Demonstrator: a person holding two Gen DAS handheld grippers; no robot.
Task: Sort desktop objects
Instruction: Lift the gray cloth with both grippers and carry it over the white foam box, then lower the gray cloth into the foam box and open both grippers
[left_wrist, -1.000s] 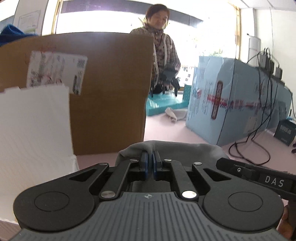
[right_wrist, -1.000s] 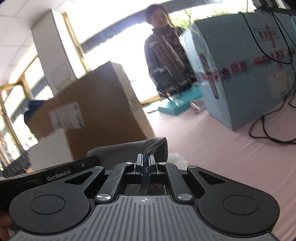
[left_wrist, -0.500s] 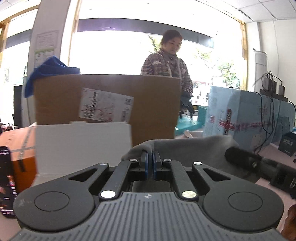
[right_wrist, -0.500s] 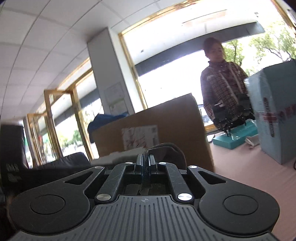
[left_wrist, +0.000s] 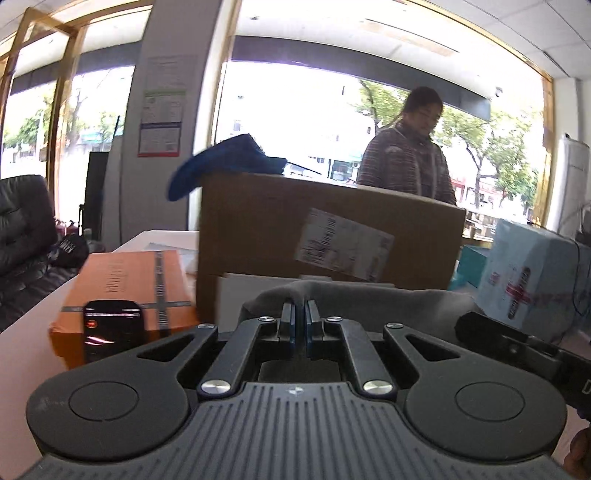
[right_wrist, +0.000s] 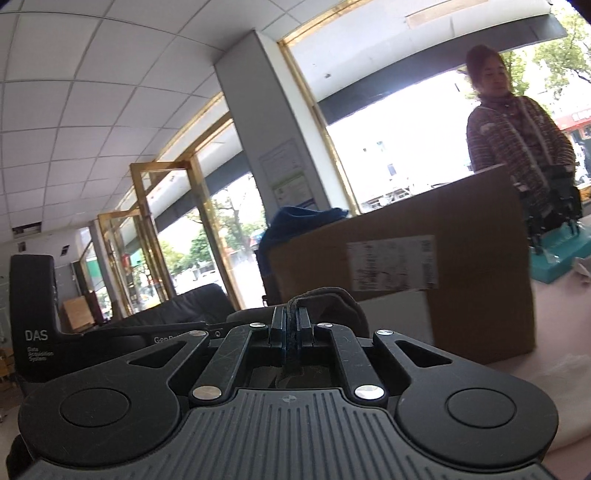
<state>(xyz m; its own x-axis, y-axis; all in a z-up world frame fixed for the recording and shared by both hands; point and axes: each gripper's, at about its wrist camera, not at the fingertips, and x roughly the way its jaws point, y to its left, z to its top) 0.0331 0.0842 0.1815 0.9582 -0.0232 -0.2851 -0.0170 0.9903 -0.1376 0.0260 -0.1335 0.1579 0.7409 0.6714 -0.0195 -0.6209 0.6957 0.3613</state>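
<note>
We hold the grey cloth (left_wrist: 369, 299) aloft between both tongs, left tongs (left_wrist: 299, 321) and right tongs (right_wrist: 292, 326) each clamped on an edge; uneven pulling could slip it free onto the worktop (right_wrist: 554, 306).

Matt grey cloth (left_wrist: 388, 299), matt brown cardboard box (left_wrist: 258, 229), glossy orange box (left_wrist: 125, 284).

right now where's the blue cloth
The blue cloth lies draped over the top left corner of the big cardboard box, behind the orange box in the left wrist view.
</note>
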